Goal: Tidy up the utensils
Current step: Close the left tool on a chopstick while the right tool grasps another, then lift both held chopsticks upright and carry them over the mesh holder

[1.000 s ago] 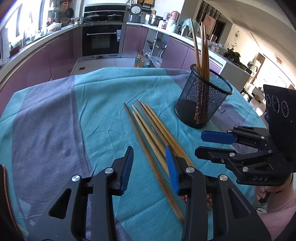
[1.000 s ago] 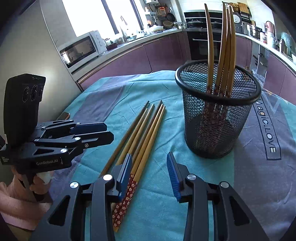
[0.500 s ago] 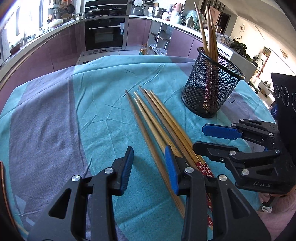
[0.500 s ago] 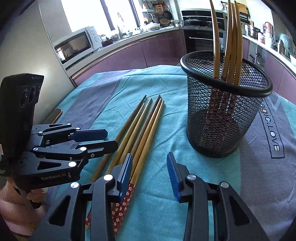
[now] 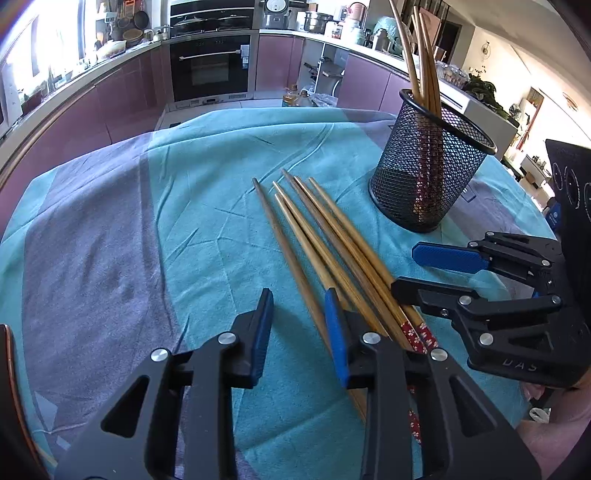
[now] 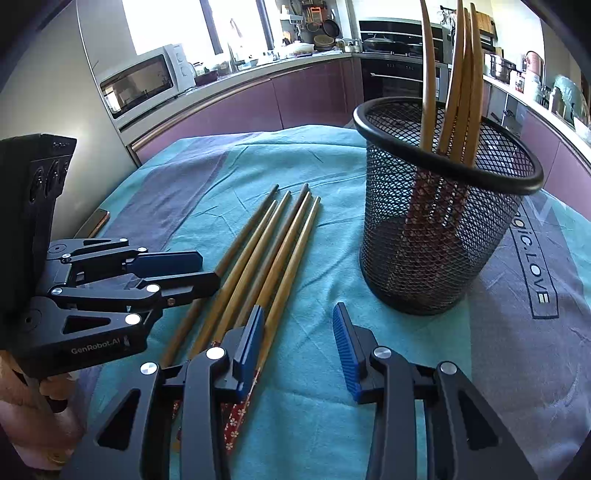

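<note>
A kitchen with purple cabinets (image 5: 125, 96) curves round the room. A black built-in oven (image 5: 208, 68) sits under a worktop crowded with pots. A white microwave (image 6: 142, 83) stands below a bright window (image 6: 166, 22).

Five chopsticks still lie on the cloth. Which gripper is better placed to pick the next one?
Probably the right gripper: open, low beside the loose chopsticks, its inner finger over their red ends, with the mesh holder just ahead. The left gripper is also open.
</note>
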